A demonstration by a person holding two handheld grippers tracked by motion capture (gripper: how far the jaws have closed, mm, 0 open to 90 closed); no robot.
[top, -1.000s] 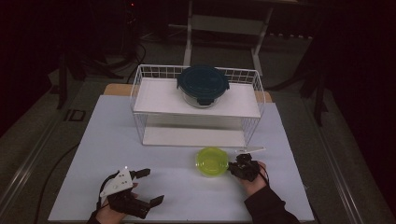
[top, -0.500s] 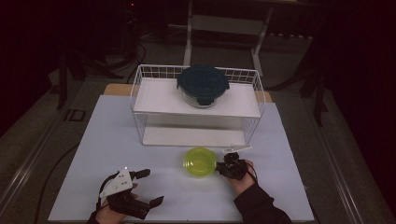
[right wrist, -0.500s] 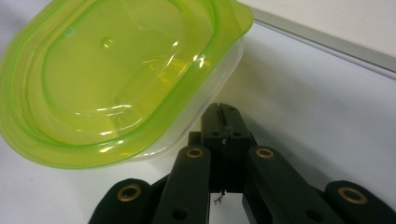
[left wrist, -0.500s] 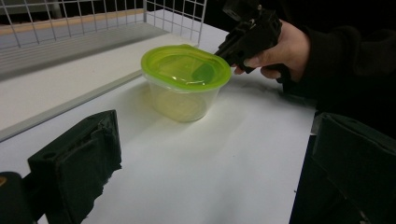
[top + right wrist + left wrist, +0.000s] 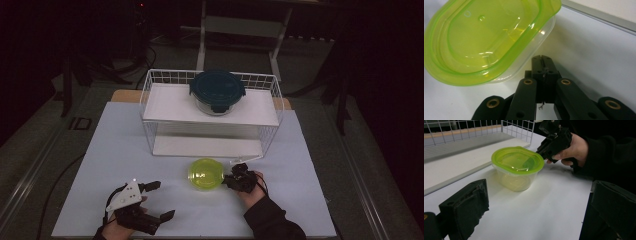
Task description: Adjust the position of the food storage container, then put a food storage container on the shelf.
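The right gripper (image 5: 543, 62) has its two black jaws pressed flat together with nothing between them, its tips against the side of the small clear plastic tub with the lime-green lid (image 5: 484, 37), just under the lid's overhanging rim. In the high view that right gripper (image 5: 235, 179) lies low on the table at the tub's (image 5: 205, 173) right side, held in a hand with a dark sleeve. The left gripper (image 5: 160, 201) rests near the front edge of the table, well apart from the tub, jaws spread wide and holding nothing; a grey three-cornered plate sits on top of it. From its own view, the tub (image 5: 517, 167) stands upright between and beyond the two parted black jaws, the lid seated on it, and the right gripper (image 5: 542, 148) touches its far rim.

The pale, matte white tabletop (image 5: 310, 200) is bare around the tub. Just behind the tub stands a white wire shelf rack (image 5: 150, 95) with two white boards. On the upper board sits a round glass container with a dark teal clip lid (image 5: 217, 92), closed. The tub looks empty through its clear wall; what the glass container holds cannot be told. Around the table the room is dark, with a grey floor, cables, and the legs of a pale metal stand (image 5: 240, 25) behind the rack. A dark mark (image 5: 80, 123) on the floor at the left seems to read "ID".
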